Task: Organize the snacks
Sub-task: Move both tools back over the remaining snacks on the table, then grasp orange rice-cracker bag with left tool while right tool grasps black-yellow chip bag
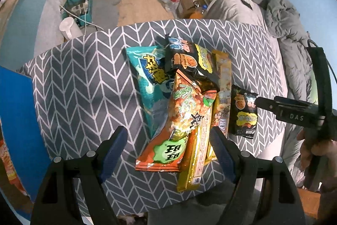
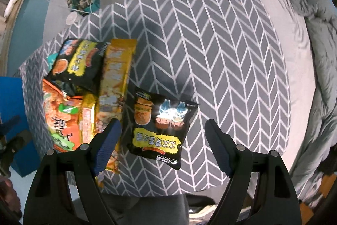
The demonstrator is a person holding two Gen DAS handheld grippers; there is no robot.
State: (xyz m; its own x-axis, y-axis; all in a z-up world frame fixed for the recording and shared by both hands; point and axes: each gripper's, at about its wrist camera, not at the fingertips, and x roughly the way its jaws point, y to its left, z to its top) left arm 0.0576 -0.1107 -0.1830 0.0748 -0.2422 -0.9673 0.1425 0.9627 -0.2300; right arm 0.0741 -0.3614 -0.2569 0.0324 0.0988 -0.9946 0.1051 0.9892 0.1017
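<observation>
**Both grippers wide open over the snack pile**

Left wrist view: the left gripper (image 1: 168,153) hangs spread wide and empty over a heap of snack bags on the table (image 1: 80,85). An orange bag (image 1: 179,123) lies on top, over a teal bag (image 1: 147,81) and a black bag (image 1: 189,60), near the front edge.

Right wrist view: the right gripper (image 2: 162,144) stands wide open, holding nothing, above a small black bag (image 2: 162,125) lying apart, just beside the heap near the front edge.
</observation>
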